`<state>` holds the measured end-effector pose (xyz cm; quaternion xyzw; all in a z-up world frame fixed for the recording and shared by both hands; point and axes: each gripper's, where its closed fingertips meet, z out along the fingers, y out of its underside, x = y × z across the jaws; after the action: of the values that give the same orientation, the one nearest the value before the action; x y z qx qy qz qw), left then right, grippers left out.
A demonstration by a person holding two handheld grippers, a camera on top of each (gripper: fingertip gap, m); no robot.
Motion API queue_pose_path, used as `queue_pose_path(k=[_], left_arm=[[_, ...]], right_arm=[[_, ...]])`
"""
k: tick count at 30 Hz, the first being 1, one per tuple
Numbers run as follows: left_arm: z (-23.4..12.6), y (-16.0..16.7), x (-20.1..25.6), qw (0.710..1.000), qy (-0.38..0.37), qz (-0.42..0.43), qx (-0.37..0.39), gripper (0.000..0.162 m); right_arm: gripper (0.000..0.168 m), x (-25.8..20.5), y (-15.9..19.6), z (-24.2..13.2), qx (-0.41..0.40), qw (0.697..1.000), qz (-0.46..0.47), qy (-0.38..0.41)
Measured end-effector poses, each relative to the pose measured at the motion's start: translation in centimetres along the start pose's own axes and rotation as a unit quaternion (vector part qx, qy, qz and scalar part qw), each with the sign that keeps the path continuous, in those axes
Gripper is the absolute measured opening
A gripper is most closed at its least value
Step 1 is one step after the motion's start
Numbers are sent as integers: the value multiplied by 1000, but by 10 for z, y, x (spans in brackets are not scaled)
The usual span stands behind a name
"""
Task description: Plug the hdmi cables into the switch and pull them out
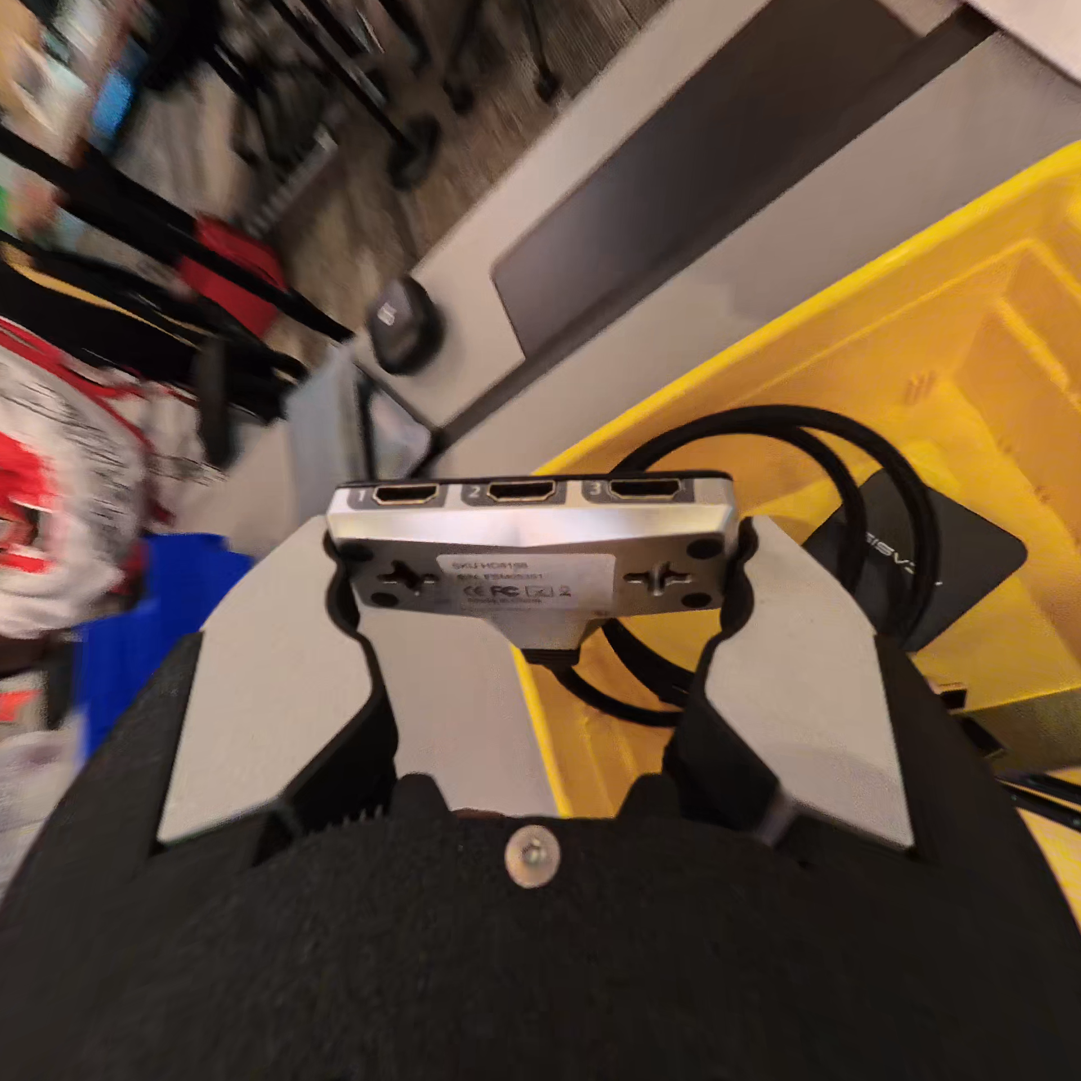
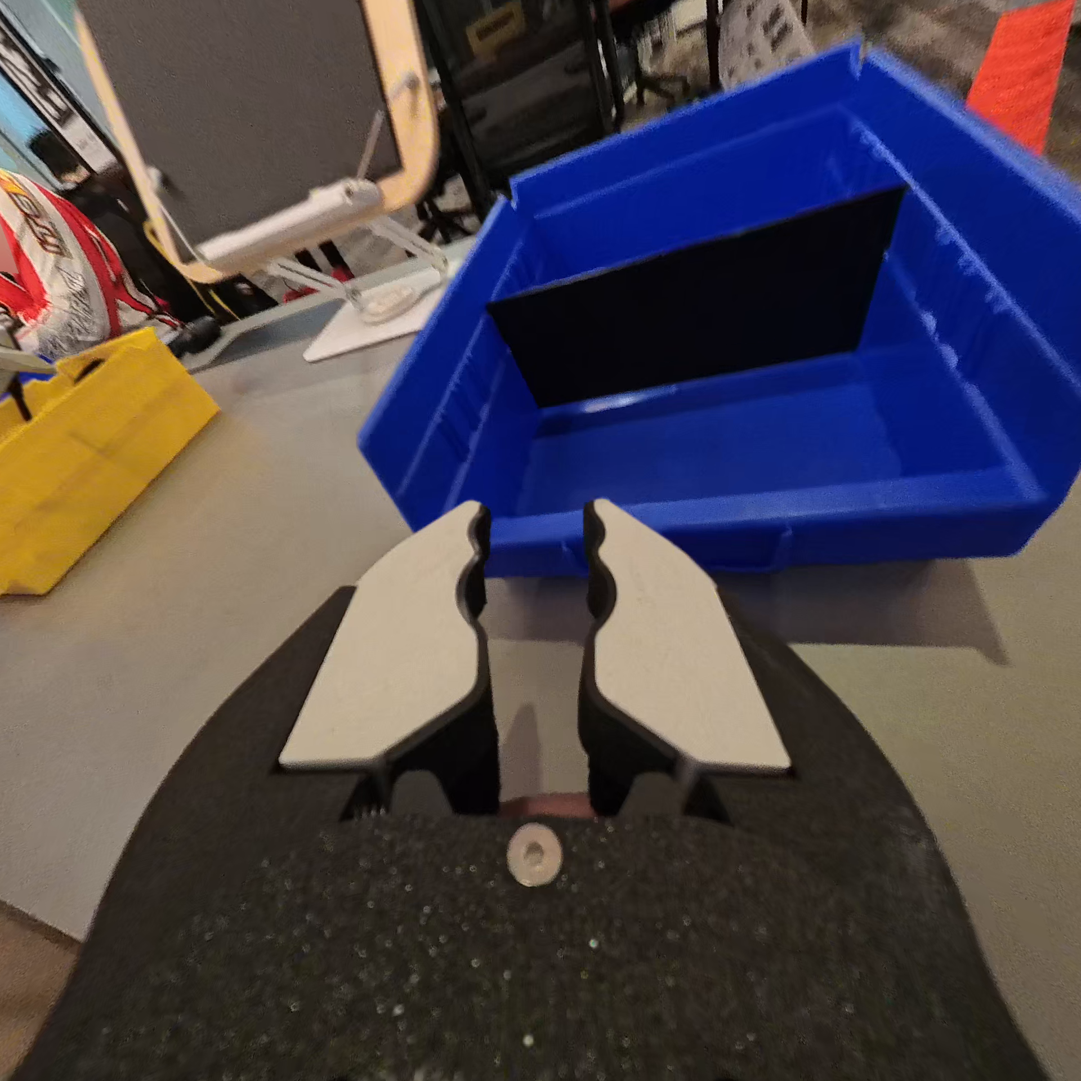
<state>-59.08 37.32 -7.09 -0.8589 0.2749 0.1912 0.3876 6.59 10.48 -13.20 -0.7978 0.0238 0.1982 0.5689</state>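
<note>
My left gripper (image 1: 535,561) is shut on the silver hdmi switch (image 1: 529,541), held by its two short ends with its underside and white label facing the camera. Its three numbered ports (image 1: 520,491) point away from me and are all empty. The switch's own black cable (image 1: 819,497) loops behind it over the yellow bin (image 1: 912,327). My right gripper (image 2: 533,526) is open with a narrow gap and holds nothing, hovering over the grey table (image 2: 234,614) just in front of the blue bin (image 2: 760,456). No loose hdmi cable shows in either view.
The blue bin has a black divider (image 2: 690,304) and shows nothing inside. The yellow bin (image 2: 88,444) stands at the left in the right wrist view. A black packet (image 1: 912,561) lies in the yellow bin. A lamp stand (image 2: 374,304) is behind. The left view's background is blurred. The grippers' ends are close to 70 cm from one another.
</note>
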Motion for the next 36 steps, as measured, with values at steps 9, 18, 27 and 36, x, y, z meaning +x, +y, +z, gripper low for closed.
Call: queue_pose_path(k=[9,18,27,36], left_arm=[[-178,-118,-20,946,-228,128,189,122],[-316,-235,26,891,-225,135,369,121],[-275,-213,199,881,-115,84,452,121],[-246,-181,347,874,-44,170,452,121]], right_arm=[[29,-57,-31,-3,86,987,-131,-34],[30,-95,-18,4,67,984,-146,-83],[36,-121,-14,3,66,979,-160,-109],[50,-206,-37,31,35,942,-17,-332]])
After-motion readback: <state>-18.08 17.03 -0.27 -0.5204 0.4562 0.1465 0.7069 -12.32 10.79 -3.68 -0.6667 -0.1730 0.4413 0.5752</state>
